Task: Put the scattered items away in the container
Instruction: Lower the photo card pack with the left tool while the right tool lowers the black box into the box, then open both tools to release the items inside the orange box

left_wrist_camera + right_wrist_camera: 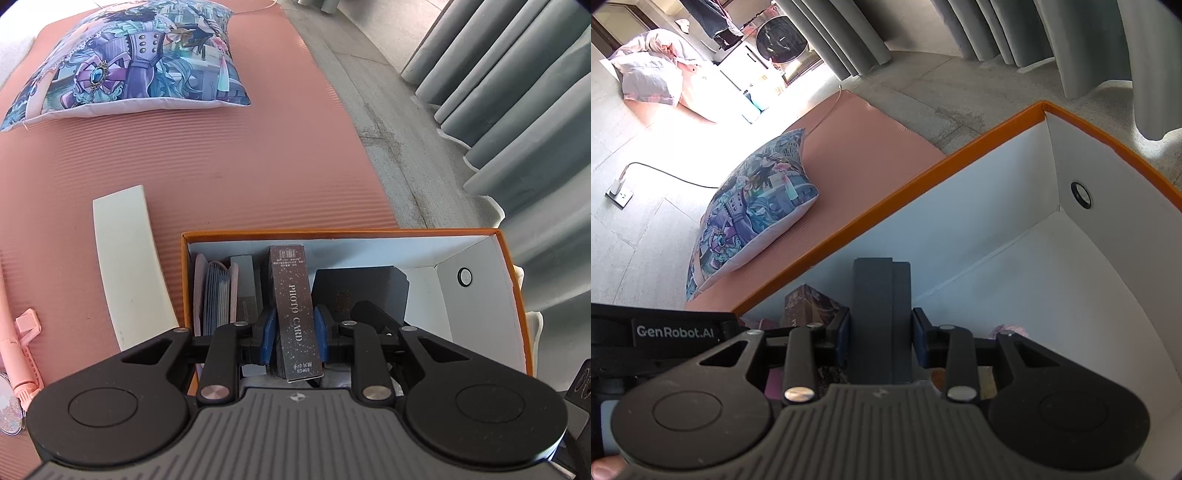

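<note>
Container: an orange-rimmed box (480,236) with white inner walls, standing on the pink mat (221,177) at its near right edge, beside the grey curtains (517,92).
Left tongs (294,334): closed on the photo card box (293,306), a blue pad pressing each long side, roughly at mid-length; the pack hangs inside the container, over its left half.
Right tongs (881,332): clamped on a dark grey case (875,314), also inside the container, right of the photo card box.
Handling, photo card box: judged light and stiff, thin printed cardboard with a smooth finish; it could slide in the pads or dent if squeezed hard. The long flat sides are the sensible hold, as now.
Handling, dark grey case: looks rigid, matte and flat-sided, likely heavier; a firm pinch across its thickness should keep it steady.
Already stowed: a pink card wallet (218,291) and a grey box (245,284) stand upright against the left wall.
Still out on the mat: a cream flat strip (129,262), a pink stick-like item (22,332) and a glittery round thing (9,410) at the near left.
Bystander: a printed cushion (129,62), far left.
</note>
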Action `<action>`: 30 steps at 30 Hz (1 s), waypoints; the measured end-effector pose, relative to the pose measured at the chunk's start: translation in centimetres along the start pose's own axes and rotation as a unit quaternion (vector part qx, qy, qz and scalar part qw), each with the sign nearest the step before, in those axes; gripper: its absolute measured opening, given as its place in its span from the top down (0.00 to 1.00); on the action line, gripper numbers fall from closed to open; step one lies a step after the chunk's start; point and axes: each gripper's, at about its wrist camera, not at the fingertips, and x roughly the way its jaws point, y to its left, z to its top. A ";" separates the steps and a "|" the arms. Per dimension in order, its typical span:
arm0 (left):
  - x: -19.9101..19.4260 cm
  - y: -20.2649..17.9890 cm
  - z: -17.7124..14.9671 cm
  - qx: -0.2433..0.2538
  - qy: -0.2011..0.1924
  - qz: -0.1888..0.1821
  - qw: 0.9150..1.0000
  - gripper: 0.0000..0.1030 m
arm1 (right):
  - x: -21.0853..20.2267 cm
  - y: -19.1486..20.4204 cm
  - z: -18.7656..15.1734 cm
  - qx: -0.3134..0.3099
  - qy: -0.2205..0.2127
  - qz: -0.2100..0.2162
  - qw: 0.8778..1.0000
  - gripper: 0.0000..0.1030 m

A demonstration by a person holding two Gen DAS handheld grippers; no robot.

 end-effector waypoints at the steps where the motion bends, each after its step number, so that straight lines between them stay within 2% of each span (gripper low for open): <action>1: 0.0 -0.2 -0.1 0.006 -0.002 0.004 1.000 0.76 | 0.0 0.0 0.0 0.000 0.000 0.000 1.000 0.64; 9: 0.4 -1.2 -0.2 0.037 -0.008 0.025 0.999 0.76 | 0.4 -0.8 0.1 0.022 0.010 -0.008 1.000 0.64; 11: 0.3 -1.8 -0.3 0.060 -0.020 0.040 0.997 0.80 | 0.2 -1.0 0.1 0.028 0.005 -0.011 1.000 0.64; 12: 0.3 -2.1 -0.4 0.073 -0.024 0.046 0.996 0.88 | 0.1 -1.2 0.2 0.033 0.000 -0.007 0.999 0.64; 14: 0.4 -2.2 -0.4 0.084 -0.025 0.044 0.995 0.88 | 0.1 -1.2 0.2 0.033 0.002 -0.003 0.999 0.64; 24: 0.5 -1.8 -1.0 0.087 0.010 0.026 0.996 0.90 | 0.2 -1.1 0.1 0.030 0.007 0.002 1.000 0.64; 26: 0.6 -1.9 -1.3 0.091 0.015 0.035 0.995 0.90 | 0.2 -1.0 0.1 0.028 0.007 0.005 1.000 0.64; 28: 1.4 -1.7 -1.8 0.096 0.037 0.056 0.993 0.90 | 0.0 -0.8 0.1 0.021 0.006 0.006 1.000 0.64; 30: 1.8 -1.5 -2.6 0.098 0.032 0.068 0.992 0.92 | 0.0 -0.8 0.0 0.019 0.009 0.009 1.000 0.64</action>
